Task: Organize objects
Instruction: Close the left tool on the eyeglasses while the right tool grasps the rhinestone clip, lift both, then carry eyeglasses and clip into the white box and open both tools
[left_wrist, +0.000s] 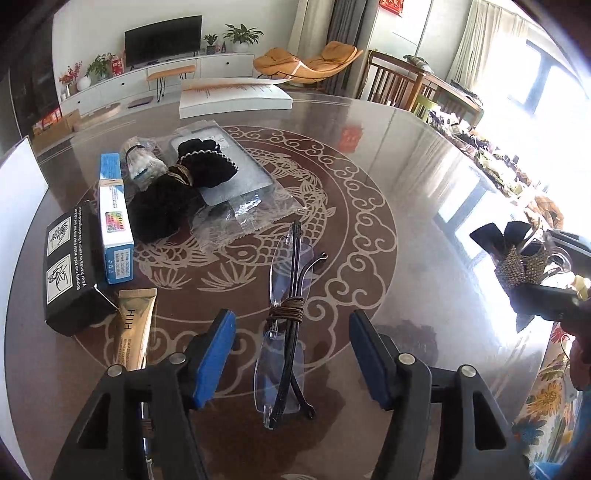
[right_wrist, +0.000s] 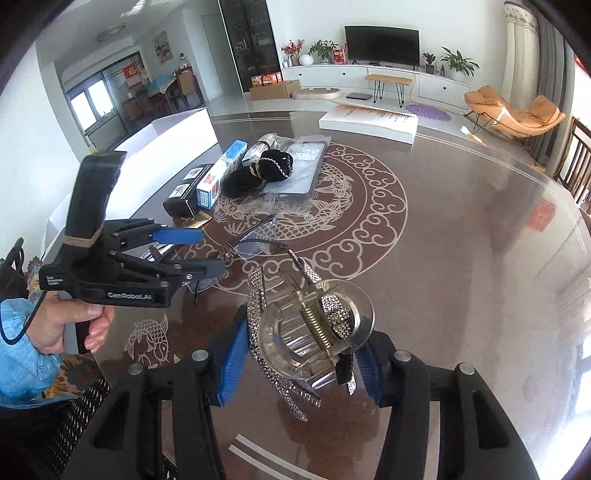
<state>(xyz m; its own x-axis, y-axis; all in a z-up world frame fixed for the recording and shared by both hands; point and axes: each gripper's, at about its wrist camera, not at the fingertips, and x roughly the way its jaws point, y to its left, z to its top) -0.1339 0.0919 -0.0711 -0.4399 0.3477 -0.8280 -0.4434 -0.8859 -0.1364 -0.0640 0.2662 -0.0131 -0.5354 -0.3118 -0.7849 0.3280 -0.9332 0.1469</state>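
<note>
Glass covers the round bench (left_wrist: 424, 177), with a fish and cloud pattern under it. The left hand-held gripper (left_wrist: 291, 354) hangs with its blue pads apart, the folded glasses (left_wrist: 286, 317) lying on the bench between them and touched by neither; a brown cord is wound around the glasses' middle. In the right wrist view its body reads "GenRobot.AI". The right hand-held gripper (right_wrist: 299, 354) clamps a clear hair clip (right_wrist: 314, 325) with rhinestone strips, lifted off the bench.

A black box (left_wrist: 72, 269) carries the line "Simply run cold water over this bar and rub it on your hands"; the rest is cut off. The gold tube (left_wrist: 135, 325) shows "HIH", its lower end hidden behind the gripper. The blue and white box (left_wrist: 114, 218) has print too small to read.
</note>
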